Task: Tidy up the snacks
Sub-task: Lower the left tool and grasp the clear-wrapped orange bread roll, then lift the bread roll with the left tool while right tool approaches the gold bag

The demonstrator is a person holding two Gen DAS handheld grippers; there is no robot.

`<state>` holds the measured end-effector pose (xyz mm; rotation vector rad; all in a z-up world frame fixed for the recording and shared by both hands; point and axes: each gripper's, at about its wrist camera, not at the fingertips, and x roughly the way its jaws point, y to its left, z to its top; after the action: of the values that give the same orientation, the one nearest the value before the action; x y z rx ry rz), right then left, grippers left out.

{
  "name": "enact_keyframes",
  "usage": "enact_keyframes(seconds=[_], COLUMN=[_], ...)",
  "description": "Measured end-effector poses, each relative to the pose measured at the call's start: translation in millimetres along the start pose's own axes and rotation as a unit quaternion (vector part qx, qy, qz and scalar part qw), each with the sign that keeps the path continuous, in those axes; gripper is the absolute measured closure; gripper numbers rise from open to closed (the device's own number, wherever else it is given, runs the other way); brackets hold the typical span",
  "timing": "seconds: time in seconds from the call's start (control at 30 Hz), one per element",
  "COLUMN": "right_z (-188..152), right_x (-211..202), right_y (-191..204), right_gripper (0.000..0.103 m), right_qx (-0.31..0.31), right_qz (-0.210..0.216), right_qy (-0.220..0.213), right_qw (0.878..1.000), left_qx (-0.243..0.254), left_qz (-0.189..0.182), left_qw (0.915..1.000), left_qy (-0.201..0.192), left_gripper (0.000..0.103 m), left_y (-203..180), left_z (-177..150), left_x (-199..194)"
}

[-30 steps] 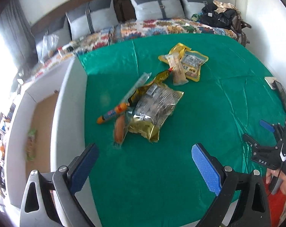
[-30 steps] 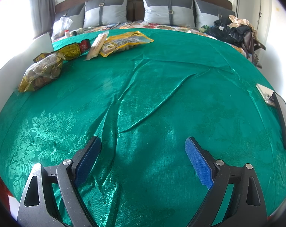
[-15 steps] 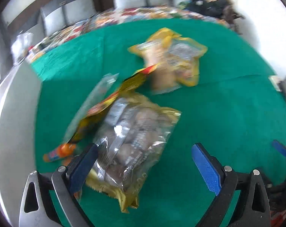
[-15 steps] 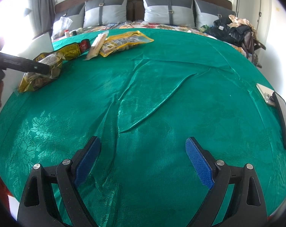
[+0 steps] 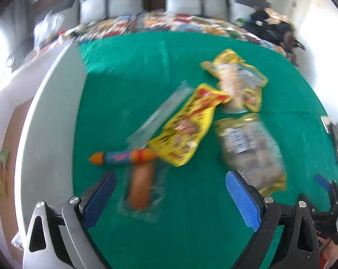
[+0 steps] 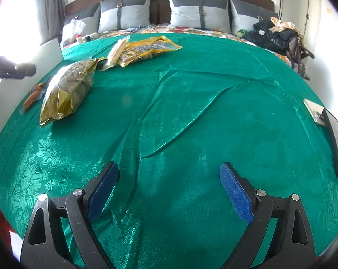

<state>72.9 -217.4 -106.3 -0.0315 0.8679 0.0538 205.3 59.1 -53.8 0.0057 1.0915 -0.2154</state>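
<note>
Snacks lie on a green cloth [image 5: 191, 224]. My open left gripper [image 5: 171, 192] hovers just above a wrapped sausage [image 5: 141, 187]. Beyond it lie an orange-and-blue tube [image 5: 124, 157], a yellow packet [image 5: 189, 125], a clear wrapper [image 5: 160, 112], a gold-edged bag of round snacks [image 5: 251, 148] by the right finger, and a yellow pouch [image 5: 240, 83] with a pale stick on it. The left wrist view is blurred. My right gripper [image 6: 169, 186] is open over bare green cloth [image 6: 191, 112]; its view shows the gold bag [image 6: 68, 89] and yellow pouch [image 6: 146, 49] far left.
A white box wall [image 5: 48, 123] runs along the cloth's left edge, with a packet on its brown floor [image 5: 2, 170]. A dark phone [image 6: 335, 141] lies at the right edge. Grey pillows [image 6: 198, 9] and a heap of dark clothes [image 6: 278, 35] are behind.
The left gripper swept in toward the snack pile and left; the gold bag now lies to the right, uncovering the yellow packet. The right gripper stayed put and open.
</note>
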Motion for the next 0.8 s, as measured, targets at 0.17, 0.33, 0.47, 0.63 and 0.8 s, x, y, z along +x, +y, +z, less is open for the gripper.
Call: enact_keyframes(seconds=[0.17, 0.33, 0.47, 0.63, 0.8], right_z=[-0.1, 0.1, -0.1, 0.0, -0.1], right_x=[0.0, 0.1, 0.2, 0.4, 0.5], right_y=[-0.1, 0.0, 0.0, 0.1, 0.1], right_gripper=[0.009, 0.009, 0.009, 0.009, 0.009], right_qx=[0.000, 0.000, 0.000, 0.000, 0.000], right_qz=[0.000, 0.000, 0.000, 0.000, 0.000], right_qy=[0.000, 0.000, 0.000, -0.001, -0.001], right_qw=[1.000, 1.000, 1.000, 1.000, 1.000], left_qx=[-0.001, 0.002, 0.006, 0.000, -0.021], left_qz=[0.013, 0.043, 0.046, 0.069, 0.076], left_qw=[0.9991, 0.9983, 0.9988, 0.9975, 0.9964], left_qy=[0.041, 0.040, 0.017, 0.018, 0.032], left_gripper=[0.024, 0.025, 0.050, 0.057, 0.057], left_y=[16.2, 20.4, 16.8, 8.3, -10.0], left_z=[-18.5, -17.2, -17.8, -29.3, -55.7], left_x=[27.0, 48.7, 46.7, 37.7, 22.4])
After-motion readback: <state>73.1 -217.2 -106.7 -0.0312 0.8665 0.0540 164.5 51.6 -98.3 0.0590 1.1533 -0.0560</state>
